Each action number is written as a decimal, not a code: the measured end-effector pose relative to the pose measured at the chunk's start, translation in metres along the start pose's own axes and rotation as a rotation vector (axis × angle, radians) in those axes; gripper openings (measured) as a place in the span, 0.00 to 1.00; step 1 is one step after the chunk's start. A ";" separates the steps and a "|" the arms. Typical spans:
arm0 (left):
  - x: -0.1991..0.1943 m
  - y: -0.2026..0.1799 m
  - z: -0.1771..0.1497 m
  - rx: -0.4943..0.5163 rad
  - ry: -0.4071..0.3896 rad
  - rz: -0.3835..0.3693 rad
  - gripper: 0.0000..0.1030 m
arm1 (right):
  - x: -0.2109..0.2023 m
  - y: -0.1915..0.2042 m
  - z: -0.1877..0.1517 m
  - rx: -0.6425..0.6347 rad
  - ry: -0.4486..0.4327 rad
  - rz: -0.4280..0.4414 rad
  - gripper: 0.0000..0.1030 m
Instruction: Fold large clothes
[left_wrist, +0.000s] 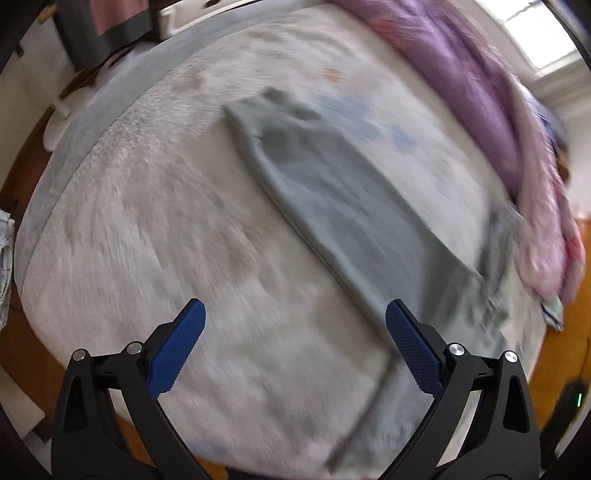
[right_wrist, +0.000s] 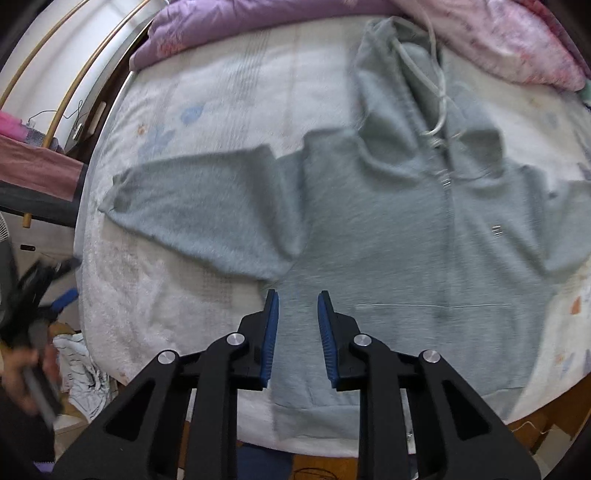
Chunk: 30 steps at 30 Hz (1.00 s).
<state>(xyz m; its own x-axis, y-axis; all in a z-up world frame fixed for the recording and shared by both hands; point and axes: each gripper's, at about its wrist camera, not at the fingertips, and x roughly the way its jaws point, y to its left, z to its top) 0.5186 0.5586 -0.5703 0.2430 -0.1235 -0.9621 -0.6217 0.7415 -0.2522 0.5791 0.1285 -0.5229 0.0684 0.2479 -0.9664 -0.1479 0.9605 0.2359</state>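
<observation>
A grey zip hoodie (right_wrist: 406, 229) lies spread front-up on the bed, hood (right_wrist: 399, 62) at the far side, its left sleeve (right_wrist: 207, 210) stretched out to the left. In the left wrist view the sleeve (left_wrist: 332, 199) runs diagonally across the white bedcover. My left gripper (left_wrist: 295, 321) is wide open and empty above the bedcover, beside the sleeve's near end. It also shows blurred at the bed's left edge in the right wrist view (right_wrist: 48, 295). My right gripper (right_wrist: 297, 306) hovers over the hoodie's lower left part, jaws partly open, holding nothing.
A purple and pink quilt (right_wrist: 295, 18) is bunched along the far side of the bed; it also shows in the left wrist view (left_wrist: 480, 92). White clothes (right_wrist: 85, 373) lie on the floor at the left. The bed's near edge (right_wrist: 406, 435) drops to a wooden floor.
</observation>
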 end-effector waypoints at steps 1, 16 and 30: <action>0.013 0.007 0.014 -0.017 0.001 0.020 0.95 | 0.008 0.001 0.000 0.001 0.008 -0.007 0.20; 0.103 0.038 0.119 -0.108 -0.011 0.079 0.39 | 0.090 -0.002 0.026 0.025 0.083 0.024 0.20; -0.058 0.005 0.052 -0.003 -0.327 -0.103 0.14 | 0.189 -0.012 0.058 0.007 0.215 0.057 0.00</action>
<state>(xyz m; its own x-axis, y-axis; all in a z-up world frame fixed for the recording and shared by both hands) 0.5401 0.6042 -0.5100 0.5300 0.0207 -0.8477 -0.5838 0.7340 -0.3471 0.6514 0.1711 -0.7020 -0.1523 0.2699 -0.9508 -0.1383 0.9467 0.2909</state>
